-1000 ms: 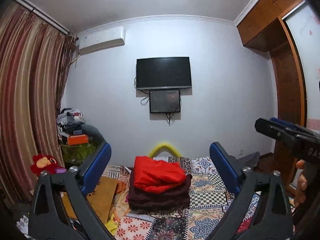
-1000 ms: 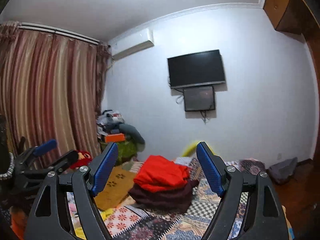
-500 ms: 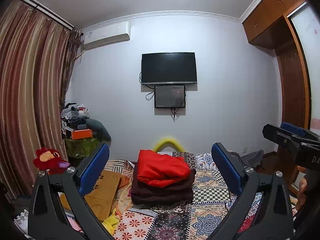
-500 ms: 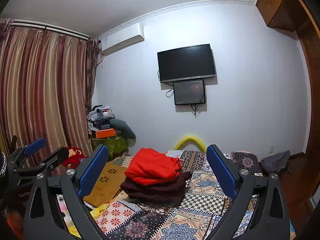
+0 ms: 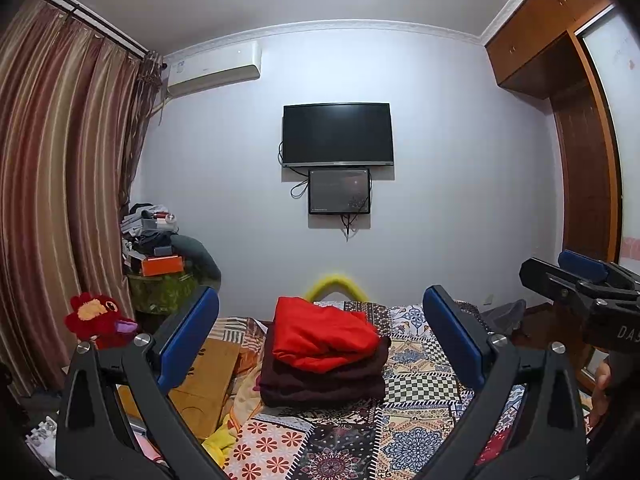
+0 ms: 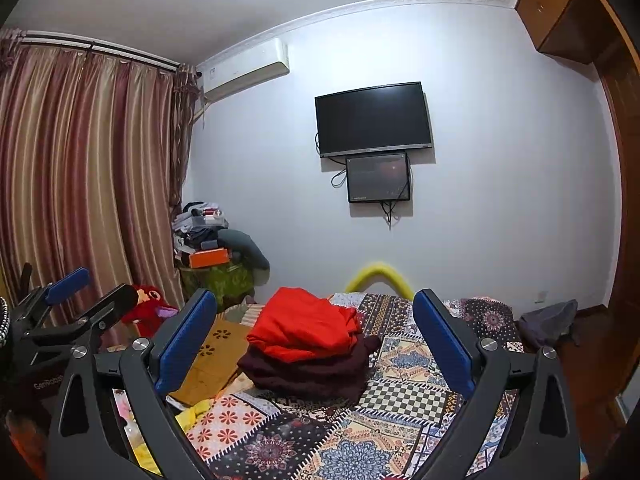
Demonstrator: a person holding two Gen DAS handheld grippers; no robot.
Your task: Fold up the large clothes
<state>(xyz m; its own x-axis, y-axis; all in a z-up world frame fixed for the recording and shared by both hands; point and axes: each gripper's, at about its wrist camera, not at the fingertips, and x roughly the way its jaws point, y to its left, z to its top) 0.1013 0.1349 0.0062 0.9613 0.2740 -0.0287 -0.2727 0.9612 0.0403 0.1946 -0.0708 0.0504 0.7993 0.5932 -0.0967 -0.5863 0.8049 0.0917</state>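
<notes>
Two folded garments form one stack on the patchwork bedspread, catalogued first from the left wrist view: a red garment uppermost, lying directly on a dark maroon garment; the stack sits framed between the blue pads of the left gripper, whose fingers are spread wide and hold nothing, well short of the clothes; the right gripper shows at the right edge, side-on, so the gap between its fingers cannot be told from here; a brown cardboard sheet lies left of the stack; a red plush toy stands by the striped curtain; a black television hangs on the far wall with a smaller screen just below it; an air conditioner is mounted high on the left. Right wrist view: the same stack, red garment over dark maroon garment, rests on the bedspread between the right gripper pads, fingers likewise parted wide and empty; the left gripper appears at the left edge, its fingers visibly apart; a yellow curved tube rises behind the bed; a cluttered heap stands in the corner beside the curtain; television on the wall.
</notes>
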